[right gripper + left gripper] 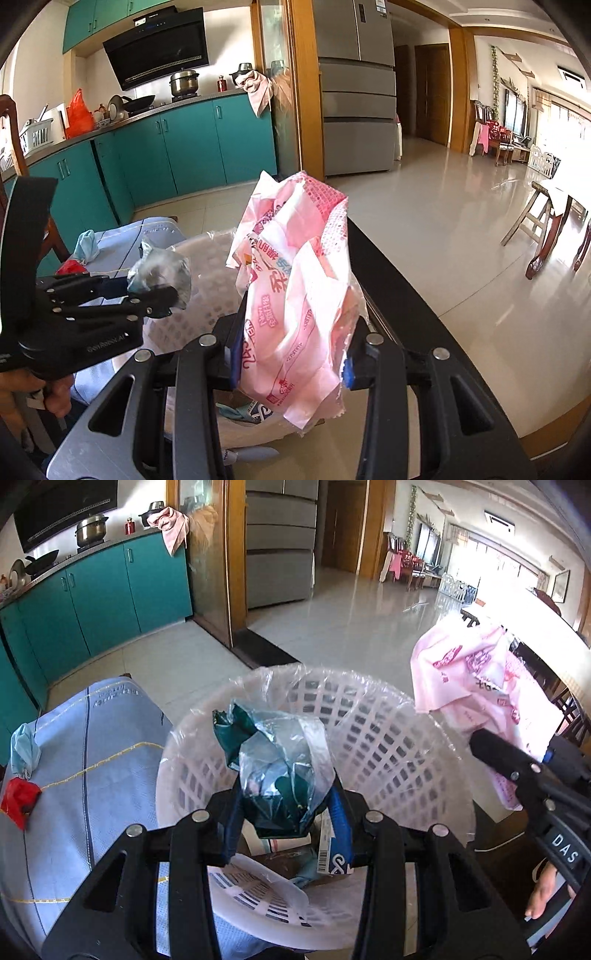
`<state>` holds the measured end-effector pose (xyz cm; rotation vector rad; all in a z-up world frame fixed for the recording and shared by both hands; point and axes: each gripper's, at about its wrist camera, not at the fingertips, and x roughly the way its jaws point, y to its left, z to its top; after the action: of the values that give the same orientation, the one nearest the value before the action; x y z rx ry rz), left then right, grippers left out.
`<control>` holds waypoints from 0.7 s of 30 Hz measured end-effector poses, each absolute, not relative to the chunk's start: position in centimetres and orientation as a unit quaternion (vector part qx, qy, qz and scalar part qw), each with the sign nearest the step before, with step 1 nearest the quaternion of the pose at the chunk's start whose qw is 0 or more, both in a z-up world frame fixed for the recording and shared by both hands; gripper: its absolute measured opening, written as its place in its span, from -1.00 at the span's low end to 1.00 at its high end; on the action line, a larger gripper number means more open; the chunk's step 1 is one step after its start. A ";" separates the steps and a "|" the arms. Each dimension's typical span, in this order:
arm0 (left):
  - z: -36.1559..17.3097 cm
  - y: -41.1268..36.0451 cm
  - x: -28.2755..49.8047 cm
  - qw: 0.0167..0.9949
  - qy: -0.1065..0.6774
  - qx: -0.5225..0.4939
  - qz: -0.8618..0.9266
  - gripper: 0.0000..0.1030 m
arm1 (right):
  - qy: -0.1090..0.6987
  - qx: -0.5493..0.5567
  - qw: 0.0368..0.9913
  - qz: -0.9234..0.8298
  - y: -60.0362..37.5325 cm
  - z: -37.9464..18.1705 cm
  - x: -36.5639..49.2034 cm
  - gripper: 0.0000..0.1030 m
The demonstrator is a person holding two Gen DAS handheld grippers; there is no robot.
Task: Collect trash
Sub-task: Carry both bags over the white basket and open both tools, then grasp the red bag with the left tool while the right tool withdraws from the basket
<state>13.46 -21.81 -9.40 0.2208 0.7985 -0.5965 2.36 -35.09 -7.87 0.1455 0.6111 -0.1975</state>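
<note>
Teal kitchen cabinets point(192, 147) line the left wall beneath a black range hood point(159, 46), a steel pot point(183, 83) on the counter. A steel refrigerator point(356, 88) stands by wooden door frames. Glossy pale floor tiles point(443, 229) reflect bright daylight from far windows point(491, 557).

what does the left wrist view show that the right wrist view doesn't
Left wrist only: the basket's inside, with a barcoded box at the bottom, and the clear bag's dark green contents.

Right wrist only: an orange bag on the counter, and the left gripper from the side, with the hand holding it.

Both: the right gripper shut on the pink wrapper, the basket, the blue cloth with a red scrap, the teal cabinets.
</note>
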 end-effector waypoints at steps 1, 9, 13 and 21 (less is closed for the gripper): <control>-9.5 -21.9 13.2 0.873 0.382 0.107 -0.283 -0.19 | 0.301 0.073 0.946 -0.096 -35.0 -8.0 2.4 -0.24; -9.4 -20.8 13.9 0.874 0.389 0.096 -0.276 -0.19 | 0.313 0.070 0.944 -0.078 -34.1 -8.8 3.9 -0.24; -9.3 -20.5 14.0 0.874 0.389 0.093 -0.277 -0.19 | 0.314 0.069 0.944 -0.077 -34.3 -8.7 3.8 -0.24; -8.9 -20.9 13.4 0.876 0.381 0.091 -0.282 -0.18 | 0.313 0.068 0.944 -0.079 -34.7 -8.4 3.8 -0.24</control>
<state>13.36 -20.88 -8.85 0.1896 0.7953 -0.5895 3.82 -34.68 -8.42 0.1386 0.6379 -0.1616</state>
